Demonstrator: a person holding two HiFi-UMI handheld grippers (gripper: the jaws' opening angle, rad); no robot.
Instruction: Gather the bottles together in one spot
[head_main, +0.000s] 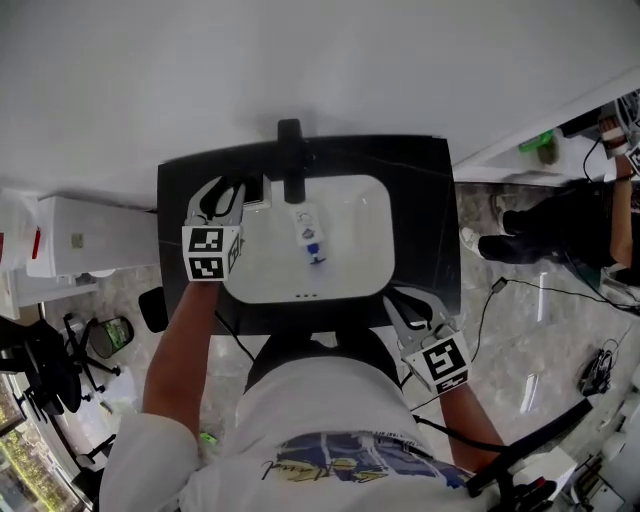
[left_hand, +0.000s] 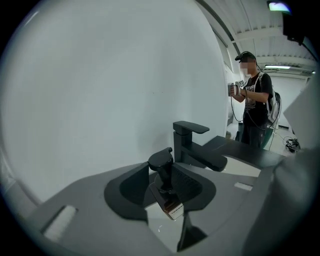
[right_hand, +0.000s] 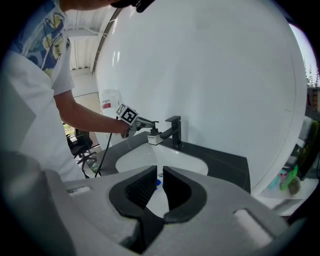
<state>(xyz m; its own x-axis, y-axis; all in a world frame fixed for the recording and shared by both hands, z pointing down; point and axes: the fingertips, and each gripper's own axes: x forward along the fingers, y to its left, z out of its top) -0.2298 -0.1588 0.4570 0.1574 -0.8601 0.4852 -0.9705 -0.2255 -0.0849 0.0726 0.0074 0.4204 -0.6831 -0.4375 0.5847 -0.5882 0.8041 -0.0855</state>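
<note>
The left tongs (head_main: 233, 196) are clamped on a pump bottle (left_hand: 168, 194), gripping it just under its black pump head, so the pale body hangs tilted below the pads, just left of the black tap (head_main: 291, 160) and above the dark desk (head_main: 425, 220). A second, small bottle (head_main: 308, 233) with a blue end lies on its side in the white basin (head_main: 355, 245), in front of the tap. The right tongs (head_main: 404, 309) wait at the basin's near edge, well away from the tap, nearly together with only a slit between them and nothing in it. The narrow grip looks to be the weak point: the slanted body could swing or slip out and drop into the basin, or the pump head could clip the tap. The lying bottle may roll on the curved bowl when reached for.
</note>
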